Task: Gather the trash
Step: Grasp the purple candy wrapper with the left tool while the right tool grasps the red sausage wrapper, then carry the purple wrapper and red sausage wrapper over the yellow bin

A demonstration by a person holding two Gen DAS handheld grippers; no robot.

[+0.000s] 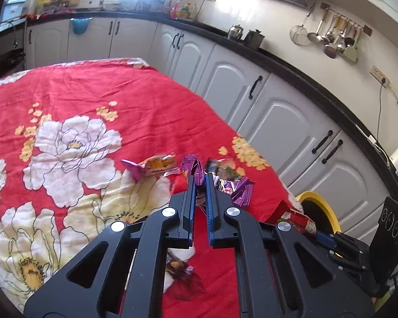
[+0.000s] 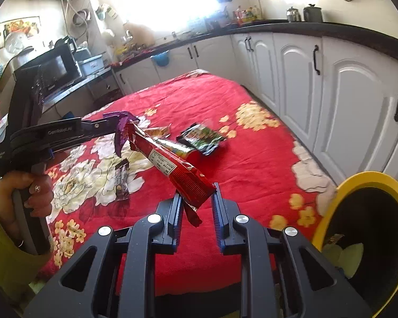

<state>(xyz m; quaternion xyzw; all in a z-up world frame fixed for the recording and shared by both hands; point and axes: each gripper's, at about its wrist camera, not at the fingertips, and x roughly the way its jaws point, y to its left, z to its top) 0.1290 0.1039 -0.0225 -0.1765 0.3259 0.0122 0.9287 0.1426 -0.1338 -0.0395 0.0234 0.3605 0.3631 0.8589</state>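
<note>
Right wrist view: left gripper (image 2: 124, 123) pinches purple wrapper (image 2: 120, 135), red wrapper (image 2: 172, 167) between parted right fingers (image 2: 179, 206)

Bin (image 2: 329, 228) mouth open at table's right edge; cabinets (image 2: 358, 111) close behind — wrappers (image 2: 203, 137) litter mid-cloth.

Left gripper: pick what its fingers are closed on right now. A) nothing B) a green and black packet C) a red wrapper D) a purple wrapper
D: in the right wrist view the left gripper is lifted above the red floral cloth with a crumpled purple wrapper pinched at its tips; the red wrapper is with the right gripper.
</note>
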